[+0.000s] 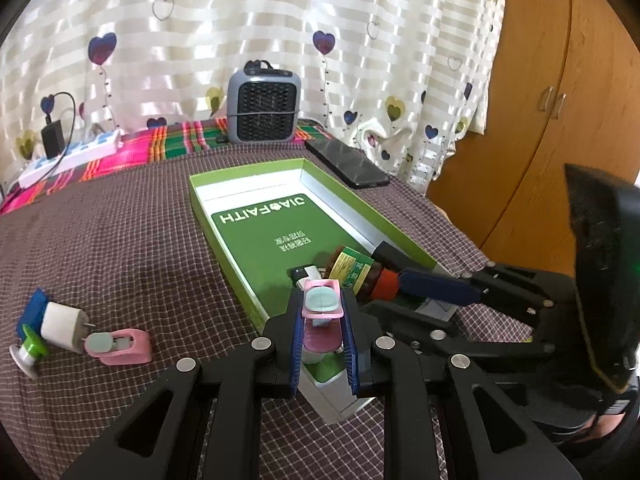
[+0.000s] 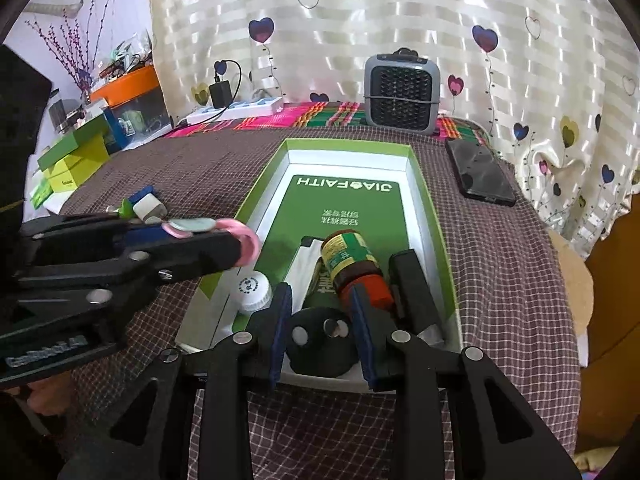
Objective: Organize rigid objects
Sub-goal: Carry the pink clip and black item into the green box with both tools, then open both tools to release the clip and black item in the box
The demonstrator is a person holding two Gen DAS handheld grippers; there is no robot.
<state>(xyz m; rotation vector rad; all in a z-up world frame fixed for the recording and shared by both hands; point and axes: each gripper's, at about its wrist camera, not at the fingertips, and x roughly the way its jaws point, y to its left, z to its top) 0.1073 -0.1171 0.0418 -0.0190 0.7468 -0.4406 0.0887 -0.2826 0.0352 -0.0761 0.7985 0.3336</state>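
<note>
While L gripper (image 1: 323,322) clamps pink clip (image 1: 322,300), green box (image 2: 436,216) holds brown bottle (image 2: 352,264), white cap (image 2: 254,286); R gripper (image 2: 322,312) apparently open.

The green card (image 2: 344,216) lying in the box (image 2: 434,216) reads "JIAOFAITH", seen upside down.

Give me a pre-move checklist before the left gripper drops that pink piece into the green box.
1. Left gripper shut on the pink clip: ok.
2. Clip over the green box rather than the cloth: ok.
3. Right gripper out of the drop zone: not ok, its fingers reach into the box's near end.
4. Brown bottle released and lying in the box: ok, the pads stand off it.
5. Free floor under the clip: cannot tell; the white cap lies close.
</note>
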